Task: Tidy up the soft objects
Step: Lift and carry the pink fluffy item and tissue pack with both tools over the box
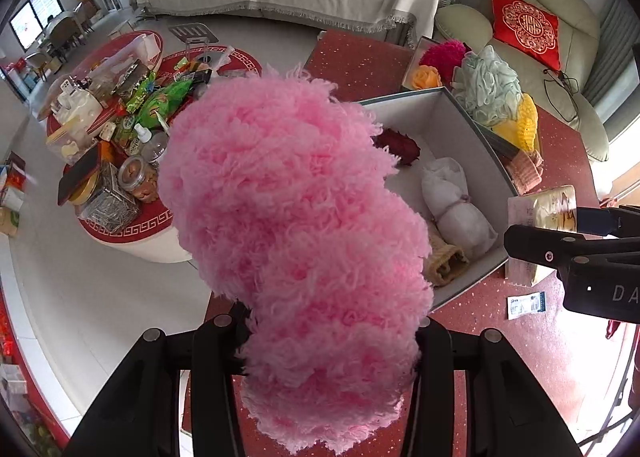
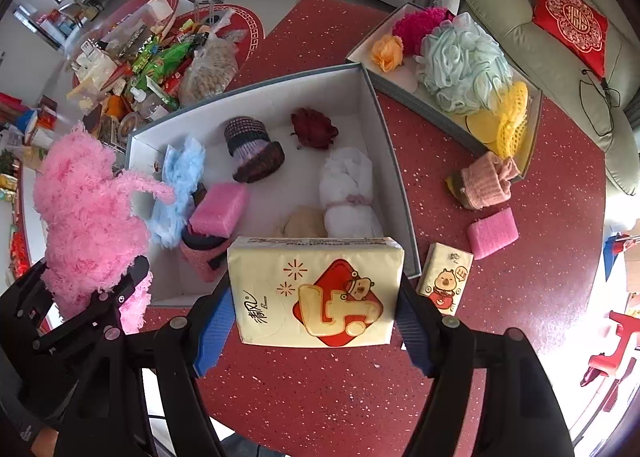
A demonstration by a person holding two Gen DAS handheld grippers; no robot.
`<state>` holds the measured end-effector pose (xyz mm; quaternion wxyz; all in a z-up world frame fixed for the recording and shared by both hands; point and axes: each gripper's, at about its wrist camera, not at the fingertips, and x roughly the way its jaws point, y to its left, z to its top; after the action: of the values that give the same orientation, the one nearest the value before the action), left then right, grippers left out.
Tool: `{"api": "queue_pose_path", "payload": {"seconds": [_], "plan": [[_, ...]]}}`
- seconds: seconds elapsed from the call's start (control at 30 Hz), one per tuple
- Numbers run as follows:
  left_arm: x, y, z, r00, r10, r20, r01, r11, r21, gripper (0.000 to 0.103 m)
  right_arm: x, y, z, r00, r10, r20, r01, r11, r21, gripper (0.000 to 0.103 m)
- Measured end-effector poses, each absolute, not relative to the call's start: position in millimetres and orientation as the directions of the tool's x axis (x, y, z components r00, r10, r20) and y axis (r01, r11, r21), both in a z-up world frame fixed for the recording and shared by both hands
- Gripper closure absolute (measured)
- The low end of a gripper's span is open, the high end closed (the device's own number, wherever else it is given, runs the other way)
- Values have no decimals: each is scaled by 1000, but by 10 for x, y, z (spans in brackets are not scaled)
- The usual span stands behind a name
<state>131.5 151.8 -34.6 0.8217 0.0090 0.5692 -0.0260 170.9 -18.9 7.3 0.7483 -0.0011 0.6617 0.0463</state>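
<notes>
Fluffy pink yarn bundle hanging clamped in left gripper, beside open white box. Cream tissue pack sitting squeezed between blue pads of right gripper, over red speckled counter, at box's near wall.

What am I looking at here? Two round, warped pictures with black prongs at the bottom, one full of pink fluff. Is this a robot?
No robot: a person holds a two-fingered tool in each hand, each with a wide-angle camera looking along its fingers. The left gripper is squeezing a fluffy pink yarn ball, which fills its picture. The right gripper, with blue pads, grips a yellow tissue pack. Both hang over a red speckled table. On it stands an open white box holding a dark red flower, a pink sponge and a white cloth bundle. A smaller tissue pack lies beside the box.
</notes>
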Motion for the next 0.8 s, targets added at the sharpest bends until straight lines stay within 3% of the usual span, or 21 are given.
{"api": "queue_pose_path", "payload": {"seconds": [0.8], "plan": [[1610,1501,-711,272,-6,-962,25,1000,0,57,1975,-79,-282,52,47,-998,-63,997,43,27]]}}
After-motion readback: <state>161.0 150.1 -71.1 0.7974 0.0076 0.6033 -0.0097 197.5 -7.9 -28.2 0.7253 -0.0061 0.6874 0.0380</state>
